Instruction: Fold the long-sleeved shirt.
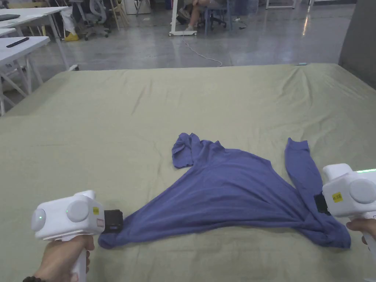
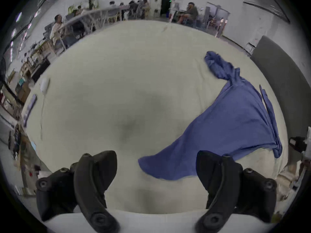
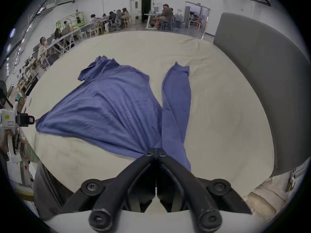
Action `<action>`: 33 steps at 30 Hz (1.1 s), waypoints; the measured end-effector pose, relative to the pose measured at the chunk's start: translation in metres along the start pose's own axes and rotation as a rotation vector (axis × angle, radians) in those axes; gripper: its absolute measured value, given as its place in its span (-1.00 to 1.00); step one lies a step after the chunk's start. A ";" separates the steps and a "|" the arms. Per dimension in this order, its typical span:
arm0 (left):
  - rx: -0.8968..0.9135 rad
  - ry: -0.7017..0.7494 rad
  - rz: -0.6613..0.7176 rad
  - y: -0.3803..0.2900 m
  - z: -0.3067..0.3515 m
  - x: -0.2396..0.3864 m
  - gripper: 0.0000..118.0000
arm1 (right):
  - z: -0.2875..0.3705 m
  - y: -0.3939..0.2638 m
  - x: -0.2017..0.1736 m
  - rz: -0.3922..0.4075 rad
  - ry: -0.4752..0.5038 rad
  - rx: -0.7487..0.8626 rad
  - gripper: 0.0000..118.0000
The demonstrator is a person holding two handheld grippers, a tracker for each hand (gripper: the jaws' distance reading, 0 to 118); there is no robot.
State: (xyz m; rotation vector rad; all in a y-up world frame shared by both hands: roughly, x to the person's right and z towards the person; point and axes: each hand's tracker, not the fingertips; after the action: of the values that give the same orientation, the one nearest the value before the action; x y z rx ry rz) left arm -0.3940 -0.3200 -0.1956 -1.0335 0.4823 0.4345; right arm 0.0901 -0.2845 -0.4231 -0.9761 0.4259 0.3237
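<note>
Spreading the blue long-sleeved shirt [image 1: 235,191] flat comes first; it lies crumpled near the front edge of the green bed sheet [image 1: 110,121], toward the right corner. The right gripper [image 3: 156,150] has its jaws closed on bunched fabric where one sleeve [image 3: 176,102] meets the body. The left gripper [image 2: 156,174] is spread wide, holding nothing, with the shirt's near left corner between its jaws. Close it on that corner, then draw both grippers apart evenly, low over the sheet. The far sleeve [image 1: 183,150] is wadded; collar and hem cannot be distinguished. Cloth under the right gripper is hidden in the head view.
</note>
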 end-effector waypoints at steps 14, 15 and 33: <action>0.031 -0.011 -0.125 0.015 0.001 0.034 -0.99 | -0.034 0.045 -0.009 0.028 0.040 -0.035 -1.00; 0.040 -0.024 -0.121 0.019 0.006 0.036 -0.99 | -0.036 0.057 -0.009 0.038 0.043 -0.025 -1.00; 0.039 -0.075 -0.138 0.075 -0.013 0.051 -0.99 | -0.205 0.258 -0.055 0.271 0.129 -0.251 0.24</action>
State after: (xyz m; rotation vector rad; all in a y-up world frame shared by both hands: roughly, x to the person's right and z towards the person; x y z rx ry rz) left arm -0.3966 -0.2926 -0.2827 -1.0020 0.3491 0.3389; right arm -0.1146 -0.3270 -0.6837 -1.1900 0.6488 0.5713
